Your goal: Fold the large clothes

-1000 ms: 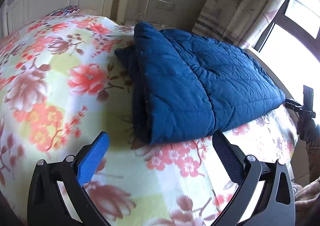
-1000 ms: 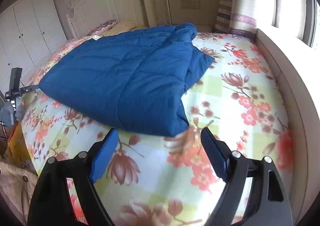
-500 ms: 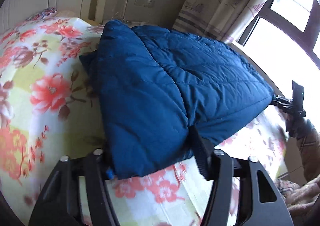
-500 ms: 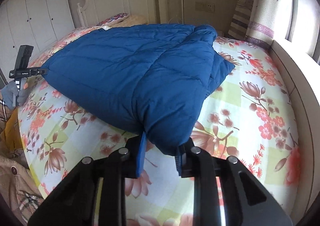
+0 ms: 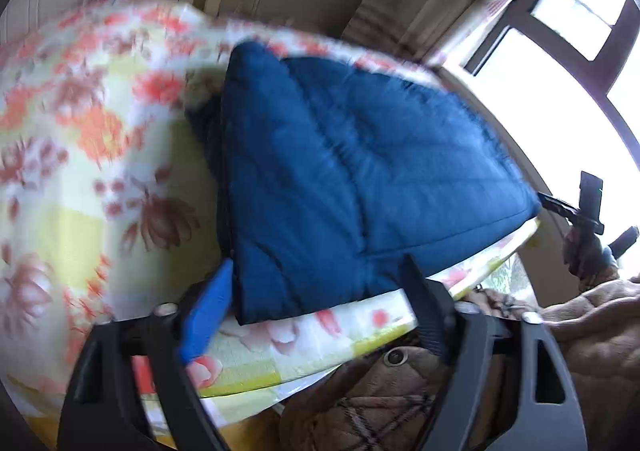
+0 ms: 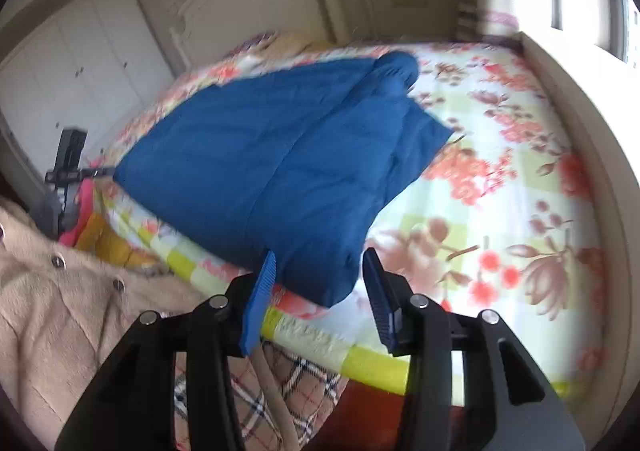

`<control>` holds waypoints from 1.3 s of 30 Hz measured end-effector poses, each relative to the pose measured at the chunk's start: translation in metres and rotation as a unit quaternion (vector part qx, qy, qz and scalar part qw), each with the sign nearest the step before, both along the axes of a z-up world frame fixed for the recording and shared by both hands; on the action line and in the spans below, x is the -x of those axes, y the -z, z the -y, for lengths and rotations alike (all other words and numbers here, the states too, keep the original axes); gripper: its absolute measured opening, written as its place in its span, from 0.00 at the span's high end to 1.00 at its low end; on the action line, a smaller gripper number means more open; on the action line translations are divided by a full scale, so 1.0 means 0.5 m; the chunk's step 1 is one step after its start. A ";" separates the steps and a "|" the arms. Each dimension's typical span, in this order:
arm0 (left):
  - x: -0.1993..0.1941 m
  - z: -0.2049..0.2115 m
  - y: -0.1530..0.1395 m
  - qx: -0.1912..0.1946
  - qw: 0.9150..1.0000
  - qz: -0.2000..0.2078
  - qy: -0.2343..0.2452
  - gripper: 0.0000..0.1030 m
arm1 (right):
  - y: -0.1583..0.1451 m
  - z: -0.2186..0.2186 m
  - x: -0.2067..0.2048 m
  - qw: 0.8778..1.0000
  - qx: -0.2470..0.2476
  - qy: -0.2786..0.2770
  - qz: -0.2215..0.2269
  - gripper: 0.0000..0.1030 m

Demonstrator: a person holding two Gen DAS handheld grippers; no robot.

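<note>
Blue jacket (image 5: 352, 171) corners between parted jaws

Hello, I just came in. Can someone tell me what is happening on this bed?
A person holding a gripper in each hand is folding a blue quilted jacket on a bed with a floral sheet. The jacket lies folded near the bed's edge. The left gripper and right gripper each frame a near corner of it, with the jaws apart. Whether the pads touch the fabric is unclear. A beige coat lies beside the bed.
</note>
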State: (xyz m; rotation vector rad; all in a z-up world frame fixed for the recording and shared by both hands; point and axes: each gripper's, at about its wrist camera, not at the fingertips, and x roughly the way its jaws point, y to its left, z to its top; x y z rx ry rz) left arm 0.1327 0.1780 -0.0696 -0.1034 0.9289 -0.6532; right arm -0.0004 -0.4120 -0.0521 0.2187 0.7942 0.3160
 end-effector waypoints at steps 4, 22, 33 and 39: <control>-0.044 0.026 -0.120 0.006 0.993 0.116 -0.012 0.04 | -0.100 -0.023 -0.107 0.996 0.023 0.029 0.076 0.33; -0.528 0.417 0.105 -0.176 0.984 0.004 -0.029 0.04 | 0.090 -0.473 -0.632 0.987 0.152 -0.017 -0.052 0.45; -0.539 0.390 0.112 -0.112 0.993 -0.014 -0.033 0.04 | 0.096 -0.459 -0.633 0.991 0.123 -0.019 -0.041 0.44; -0.535 0.378 0.108 -0.094 0.995 -0.015 -0.035 0.04 | 0.048 -0.443 -0.603 0.991 0.135 0.001 -0.024 0.45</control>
